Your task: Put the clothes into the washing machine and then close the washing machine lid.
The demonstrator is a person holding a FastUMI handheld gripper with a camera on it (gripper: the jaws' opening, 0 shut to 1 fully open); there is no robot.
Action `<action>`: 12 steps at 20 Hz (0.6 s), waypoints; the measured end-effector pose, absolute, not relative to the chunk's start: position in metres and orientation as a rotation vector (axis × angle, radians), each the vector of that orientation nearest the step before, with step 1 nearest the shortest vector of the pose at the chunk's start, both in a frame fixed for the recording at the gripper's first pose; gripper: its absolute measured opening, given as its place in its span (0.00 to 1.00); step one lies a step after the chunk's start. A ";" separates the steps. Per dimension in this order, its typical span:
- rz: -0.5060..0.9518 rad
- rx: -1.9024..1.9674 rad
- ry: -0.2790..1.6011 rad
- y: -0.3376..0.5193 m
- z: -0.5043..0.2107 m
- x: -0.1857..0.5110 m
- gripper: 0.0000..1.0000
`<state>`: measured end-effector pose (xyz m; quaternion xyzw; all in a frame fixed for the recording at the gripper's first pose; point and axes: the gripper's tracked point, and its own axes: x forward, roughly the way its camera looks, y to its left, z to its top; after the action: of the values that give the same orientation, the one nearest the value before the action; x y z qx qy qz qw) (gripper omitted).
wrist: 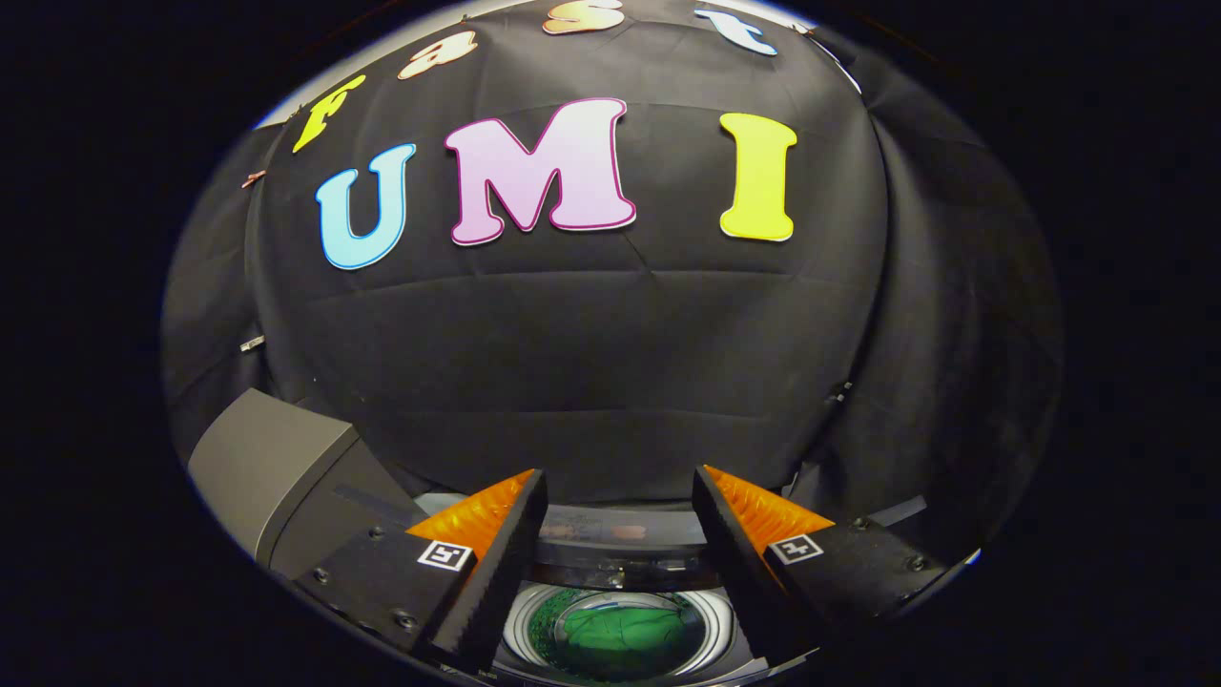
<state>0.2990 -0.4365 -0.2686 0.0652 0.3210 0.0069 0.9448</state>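
A black cloth wall [610, 363] closes off the booth behind everything, hanging in soft folds, with a second drape [954, 315] of the same cloth running down the right side. Low on the left stands a grey box [267, 458] with a slanted top face; what it is cannot be told. The gripper [620, 520] points forward over the washer [620, 544], its fingers [496, 544] spread wide apart with nothing between them. Below and between the fingers the washer's round drum opening [520, 620] looks up, ringed by a pale rim, and inside it lie the clothes [620, 634], a green heap of fabric already down in the drum. Beyond the opening, between the fingertips, a dark curved band with a glossy face crosses the machine; it may be the raised lid or the control panel, but the two cannot be told apart here. The near part of the drum and the washer's front are cut off, and the fingers cover both sides of the rim. No worktop or floor can be made out under the machine.
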 end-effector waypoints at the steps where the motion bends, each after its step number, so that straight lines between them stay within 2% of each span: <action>1: 0.011 0.133 0.661 -0.437 -0.269 0.298 0.97; 7: -0.003 0.155 0.734 -0.435 -0.272 0.285 0.96; 10: -0.011 0.232 0.947 -0.422 -0.288 0.248 0.96; 12: 0.004 0.407 1.045 -0.395 -0.294 0.222 0.80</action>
<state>0.2216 -0.3952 -0.2941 0.1929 0.4957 0.0021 0.8468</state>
